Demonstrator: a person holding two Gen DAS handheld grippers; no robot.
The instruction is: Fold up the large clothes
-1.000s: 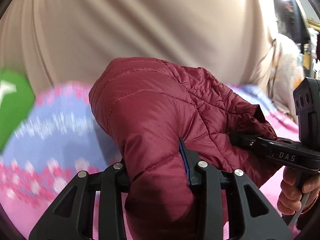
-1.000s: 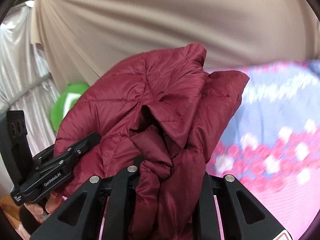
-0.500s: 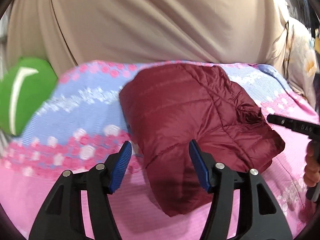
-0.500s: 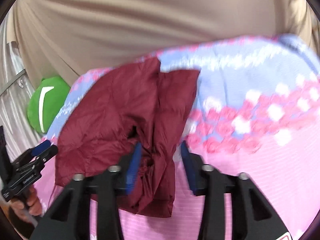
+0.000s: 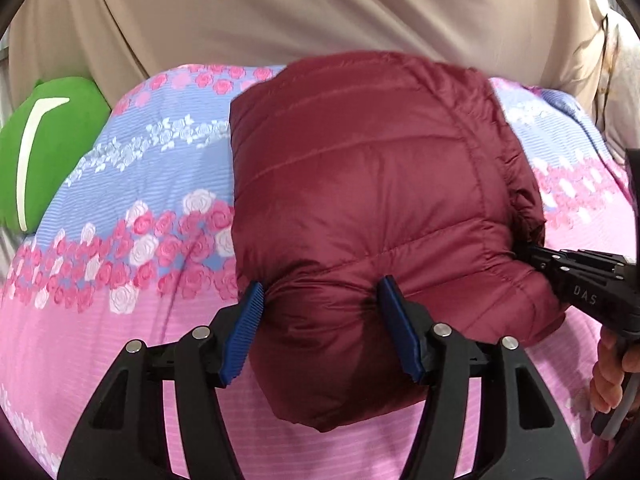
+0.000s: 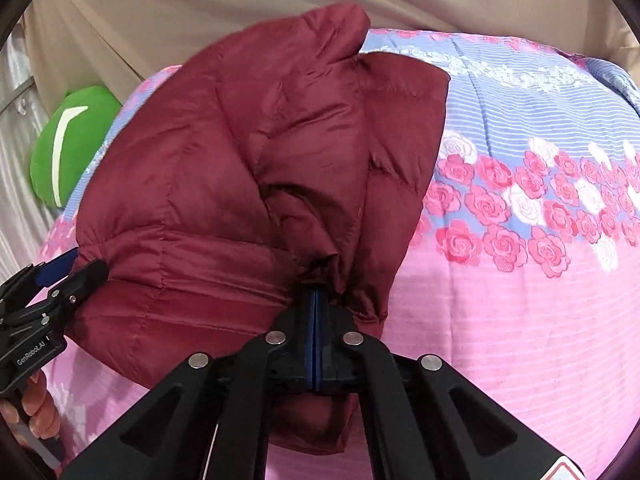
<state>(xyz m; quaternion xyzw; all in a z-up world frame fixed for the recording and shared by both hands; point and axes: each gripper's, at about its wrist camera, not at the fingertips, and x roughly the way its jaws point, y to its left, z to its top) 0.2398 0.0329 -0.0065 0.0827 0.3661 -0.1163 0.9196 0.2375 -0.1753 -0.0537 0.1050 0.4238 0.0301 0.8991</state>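
Note:
A dark red quilted puffer jacket [image 5: 376, 200] lies folded in a bundle on the floral bedspread [image 5: 120, 248]; it also shows in the right wrist view [image 6: 240, 184]. My left gripper [image 5: 320, 328] is open, its blue pads on either side of the jacket's near edge. My right gripper [image 6: 315, 320] is shut on a bunched fold of the jacket at its near right side. The right gripper shows at the right of the left wrist view [image 5: 576, 280]. The left gripper shows at the left of the right wrist view [image 6: 52, 280].
A green plush cushion [image 5: 40, 152] lies at the bed's far left. A beige curtain [image 5: 320, 8] hangs behind the bed. The pink and blue bedspread [image 6: 520, 240] spreads to the right of the jacket.
The jacket came down from mid-air onto the bed. My left gripper opened and let go of it. My right gripper opened half a second ago and has shut on the jacket again.

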